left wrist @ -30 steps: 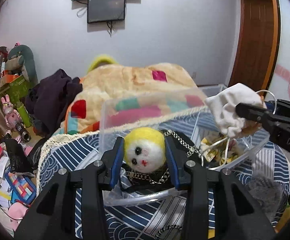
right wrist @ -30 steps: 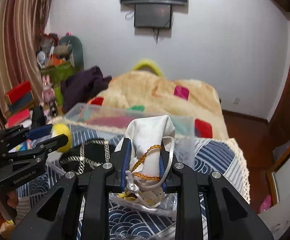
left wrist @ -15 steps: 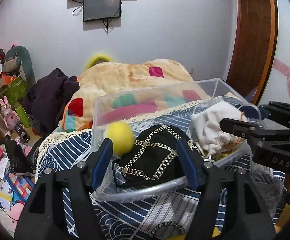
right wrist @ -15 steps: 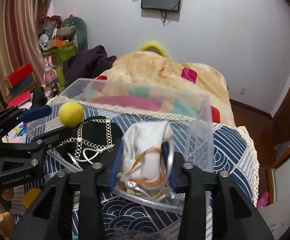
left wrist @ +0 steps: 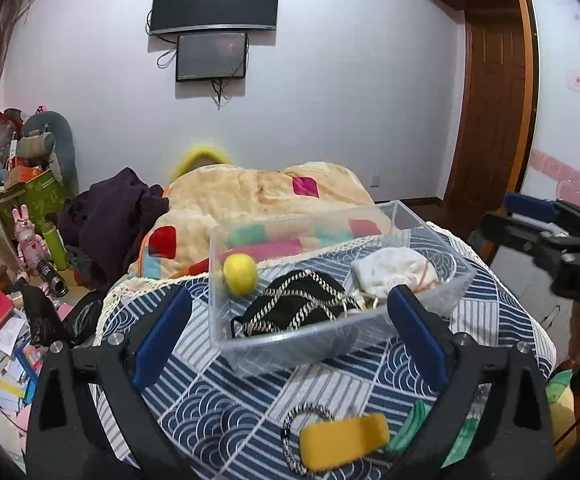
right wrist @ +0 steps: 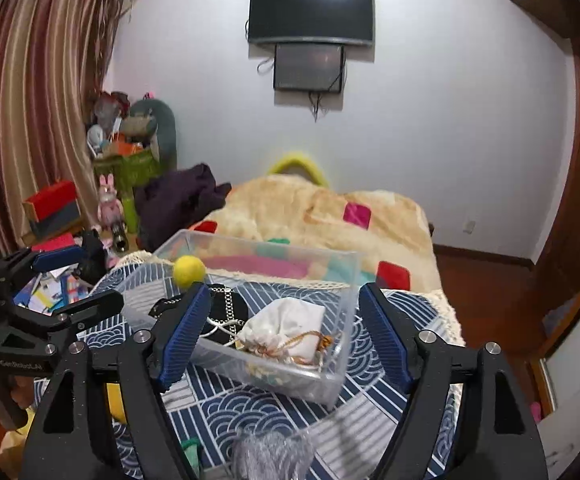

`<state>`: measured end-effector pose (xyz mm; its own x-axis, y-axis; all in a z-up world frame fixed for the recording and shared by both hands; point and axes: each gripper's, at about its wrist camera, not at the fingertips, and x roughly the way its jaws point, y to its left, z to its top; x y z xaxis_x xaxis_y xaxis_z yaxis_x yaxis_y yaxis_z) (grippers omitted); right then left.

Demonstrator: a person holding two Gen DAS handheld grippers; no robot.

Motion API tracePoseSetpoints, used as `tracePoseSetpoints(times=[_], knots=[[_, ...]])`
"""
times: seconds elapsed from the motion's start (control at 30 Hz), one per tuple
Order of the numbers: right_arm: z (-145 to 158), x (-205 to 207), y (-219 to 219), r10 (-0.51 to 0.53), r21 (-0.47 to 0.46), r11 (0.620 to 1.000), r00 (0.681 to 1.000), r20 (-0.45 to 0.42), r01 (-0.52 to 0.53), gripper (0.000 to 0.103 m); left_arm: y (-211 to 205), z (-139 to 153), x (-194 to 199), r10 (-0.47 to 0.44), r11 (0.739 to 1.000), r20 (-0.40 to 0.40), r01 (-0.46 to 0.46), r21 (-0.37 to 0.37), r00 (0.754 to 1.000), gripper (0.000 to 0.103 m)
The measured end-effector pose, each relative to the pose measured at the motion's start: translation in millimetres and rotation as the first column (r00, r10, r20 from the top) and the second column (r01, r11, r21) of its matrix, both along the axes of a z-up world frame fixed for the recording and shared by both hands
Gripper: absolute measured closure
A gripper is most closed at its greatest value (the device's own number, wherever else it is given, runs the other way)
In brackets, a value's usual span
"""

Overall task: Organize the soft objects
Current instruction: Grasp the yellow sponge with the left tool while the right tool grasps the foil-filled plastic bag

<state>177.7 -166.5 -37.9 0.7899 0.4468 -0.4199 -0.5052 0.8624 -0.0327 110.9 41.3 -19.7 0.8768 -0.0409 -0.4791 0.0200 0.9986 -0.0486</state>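
A clear plastic bin (left wrist: 226,344) (right wrist: 332,384) stands on the blue patterned cloth. In it lie a yellow felt ball toy (left wrist: 240,274) (right wrist: 189,271), a black bag with a silver chain (left wrist: 290,312) (right wrist: 226,306) and a white drawstring pouch (left wrist: 390,272) (right wrist: 290,330). My left gripper (left wrist: 286,332) is open and empty, drawn back in front of the bin. My right gripper (right wrist: 284,336) is open and empty, above the bin's near side.
On the cloth near me lie a yellow clip on a chain (left wrist: 342,440), a green item (left wrist: 410,428) and a grey fuzzy thing (right wrist: 274,456). A beige blanket (left wrist: 258,196) and dark clothes (left wrist: 118,216) lie behind the bin. Clutter covers the floor at left (left wrist: 2,340).
Both grippers opened and let go: the yellow toy and the white pouch dropped into the bin. Both grippers then drew back and up from the bin.
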Motion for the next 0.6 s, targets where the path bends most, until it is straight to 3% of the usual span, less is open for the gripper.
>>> tracePoseSetpoints(times=[0.2,0.4,0.6], knots=[[-15,-17,-12,-0.021,-0.032,0.999,1.000,0.003,0.021,0.022,-6,-18,-21,-0.013,1.000,-0.038,0.013,-0.003,0.999,0.003],[-53,-19,-14,-0.029,-0.068,0.997,0.995,-0.099,0.022,0.022,-13,-51,-33,-0.042,0.998,-0.123,0.035,-0.060,0.992,0.003],[-95,-14,-14,-0.054,-0.090,0.995,0.975,-0.215,0.035,0.022,-25,-72,-38,-0.058,0.997,-0.151,0.050,-0.058,0.987,0.004]])
